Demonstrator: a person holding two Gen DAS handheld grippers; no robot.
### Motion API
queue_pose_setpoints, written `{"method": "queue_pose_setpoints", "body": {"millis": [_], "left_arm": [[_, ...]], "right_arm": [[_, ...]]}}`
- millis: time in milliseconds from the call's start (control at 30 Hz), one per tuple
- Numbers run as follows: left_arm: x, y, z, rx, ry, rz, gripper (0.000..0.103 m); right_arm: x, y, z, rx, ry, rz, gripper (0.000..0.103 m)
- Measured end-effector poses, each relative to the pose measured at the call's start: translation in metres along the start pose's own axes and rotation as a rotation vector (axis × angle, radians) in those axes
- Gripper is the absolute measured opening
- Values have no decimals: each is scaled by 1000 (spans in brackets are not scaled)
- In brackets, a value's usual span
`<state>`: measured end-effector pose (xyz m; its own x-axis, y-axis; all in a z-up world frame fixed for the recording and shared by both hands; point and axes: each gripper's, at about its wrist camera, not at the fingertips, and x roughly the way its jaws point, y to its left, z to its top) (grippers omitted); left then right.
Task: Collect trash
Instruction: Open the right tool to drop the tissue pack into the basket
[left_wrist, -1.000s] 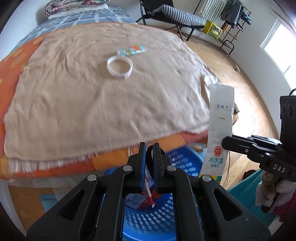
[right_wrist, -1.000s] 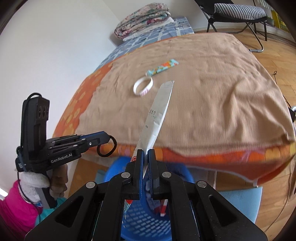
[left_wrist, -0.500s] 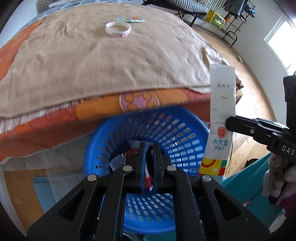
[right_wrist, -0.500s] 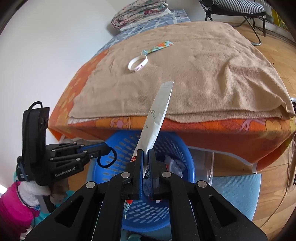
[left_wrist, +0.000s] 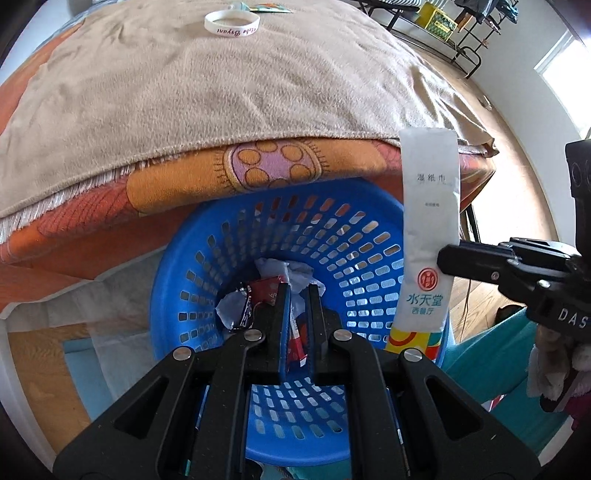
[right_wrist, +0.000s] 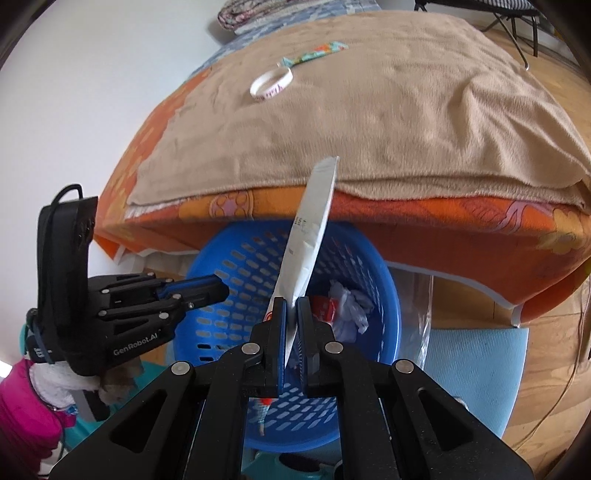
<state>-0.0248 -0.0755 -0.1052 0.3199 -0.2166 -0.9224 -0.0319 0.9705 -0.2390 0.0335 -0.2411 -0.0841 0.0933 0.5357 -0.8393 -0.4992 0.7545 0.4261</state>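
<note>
A blue perforated basket (left_wrist: 369, 229) (right_wrist: 384, 295) with crumpled trash inside stands on the floor against the bed's edge. My right gripper (right_wrist: 291, 306) (left_wrist: 443, 254) is shut on the lower part of a long white wet-wipe sachet (right_wrist: 310, 236) (left_wrist: 428, 229), which stands upright over the basket's right rim. My left gripper (left_wrist: 297, 291) (right_wrist: 223, 291) is shut and points down into the basket from the left; I see nothing at its tips. A white wristband (left_wrist: 231, 27) (right_wrist: 271, 85) and a colourful wrapper (right_wrist: 317, 51) lie on the bed, far from both grippers.
A tan blanket (left_wrist: 221, 92) covers the bed over an orange patterned sheet (right_wrist: 443, 229). A light blue mat (right_wrist: 476, 354) lies on the wooden floor right of the basket. A folding chair and a rack stand at the far side of the room.
Both grippers have sunk from above the bed edge to over the basket. The black hair-tie loop that hung from the left gripper's tips no longer shows there.
</note>
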Motion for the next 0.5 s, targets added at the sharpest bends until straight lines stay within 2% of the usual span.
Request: {"method": "queue_pose_setpoints", "body": {"millis": [167, 233, 300, 367, 500], "left_arm": [[7, -1, -1, 0, 26, 8, 6], [8, 0, -1, -3, 35, 12, 6], [9, 1, -1, -8, 37, 12, 6], [10, 1, -1, -12, 38, 11, 6], [10, 2, 0, -17, 37, 14, 6]], "right_arm": [[8, 1, 0, -4, 39, -21, 8], [10, 2, -1, -7, 46, -30, 15], [10, 3, -1, -9, 43, -41, 37], [9, 3, 1, -9, 30, -43, 50], [8, 2, 1, -8, 23, -55, 51]]}}
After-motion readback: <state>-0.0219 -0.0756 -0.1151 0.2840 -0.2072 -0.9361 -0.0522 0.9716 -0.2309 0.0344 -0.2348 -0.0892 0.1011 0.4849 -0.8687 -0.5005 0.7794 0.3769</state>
